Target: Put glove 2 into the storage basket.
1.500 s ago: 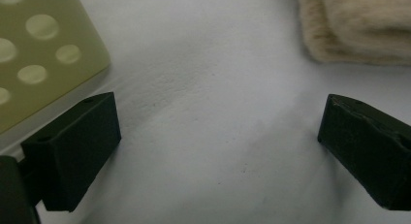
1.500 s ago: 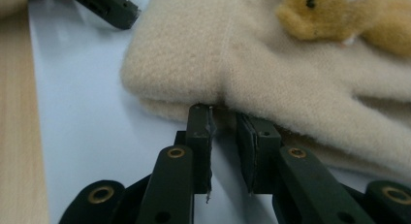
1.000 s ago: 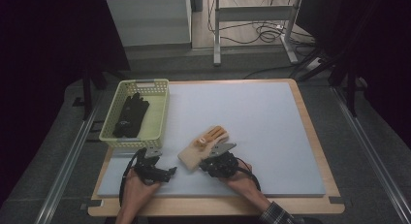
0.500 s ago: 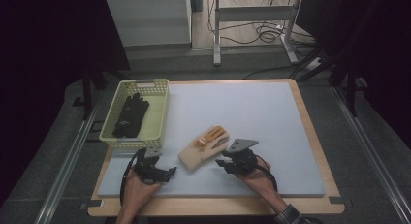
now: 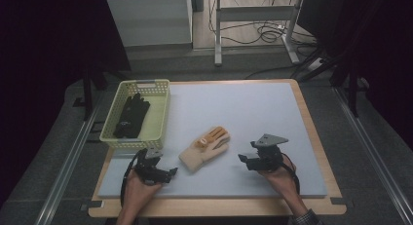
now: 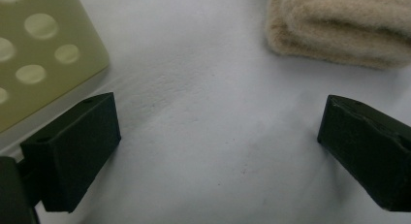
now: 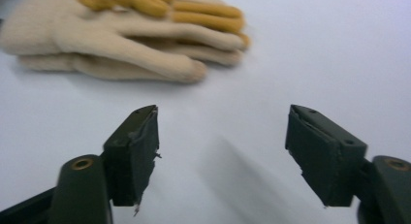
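Centrally, near the front of the pale blue mat (image 5: 243,113), lies a beige knitted glove (image 5: 204,148), flat, its cuff toward the near left and its fingers toward the far right. Orange-yellow grip strips run along the fingers and a patch of the same colour sits on the palm; in the right gripper view the glove (image 7: 116,35) looks thick and fuzzy, with what seems a second beige layer under it, the edges stacked one on the other.

To its right, apart from it, the right gripper (image 5: 246,161) hovers over bare mat with its grey three-cornered plate on top. Its jaws have just been opening and now stand wide apart with nothing between them; the right gripper (image 7: 220,151) points toward the glove's fingertips, with clear mat between.

To the glove's near left, the left gripper (image 5: 171,172) rests low by the mat's front edge. Its jaws are spread wide and empty too; the left gripper (image 6: 218,136) has the glove's cuff just beyond its right jaw and the basket's wall beside its left jaw.

Farther left, at the mat's edge, stands a pale yellow-green plastic basket (image 5: 163,115) holding a black glove (image 5: 131,115). Nothing lies between either gripper and the beige glove.
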Tool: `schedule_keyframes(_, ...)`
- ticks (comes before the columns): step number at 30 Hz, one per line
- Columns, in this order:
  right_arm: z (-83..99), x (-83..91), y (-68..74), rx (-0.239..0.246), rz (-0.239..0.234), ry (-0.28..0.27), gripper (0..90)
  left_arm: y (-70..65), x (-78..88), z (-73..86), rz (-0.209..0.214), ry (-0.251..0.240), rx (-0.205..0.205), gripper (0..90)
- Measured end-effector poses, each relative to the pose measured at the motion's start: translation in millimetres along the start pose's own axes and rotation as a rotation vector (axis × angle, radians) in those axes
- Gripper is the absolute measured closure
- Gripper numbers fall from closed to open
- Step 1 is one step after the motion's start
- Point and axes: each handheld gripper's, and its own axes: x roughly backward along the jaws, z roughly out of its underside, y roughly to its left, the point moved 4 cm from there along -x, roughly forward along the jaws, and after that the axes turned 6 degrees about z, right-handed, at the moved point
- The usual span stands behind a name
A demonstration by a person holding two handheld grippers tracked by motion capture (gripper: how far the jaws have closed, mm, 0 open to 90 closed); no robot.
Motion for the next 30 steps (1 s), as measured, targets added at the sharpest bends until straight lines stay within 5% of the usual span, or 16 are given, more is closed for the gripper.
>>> schedule_keyframes(14,29.3,18.6,-38.5,-0.061,0.096,0.046,18.1,0.1,0.0,0.0,0.001,0.001,0.001,1.8)
schedule_keyframes(23,45.8,12.0,-46.5,-0.051,0.113,0.126,12.2,0.0,0.1,0.0,0.001,0.001,0.0,1.8)
schedule_keyframes(30,46.1,12.0,-46.5,-0.052,0.114,0.123,11.7,0.1,0.9,-0.6,0.004,0.005,-0.006,2.2)
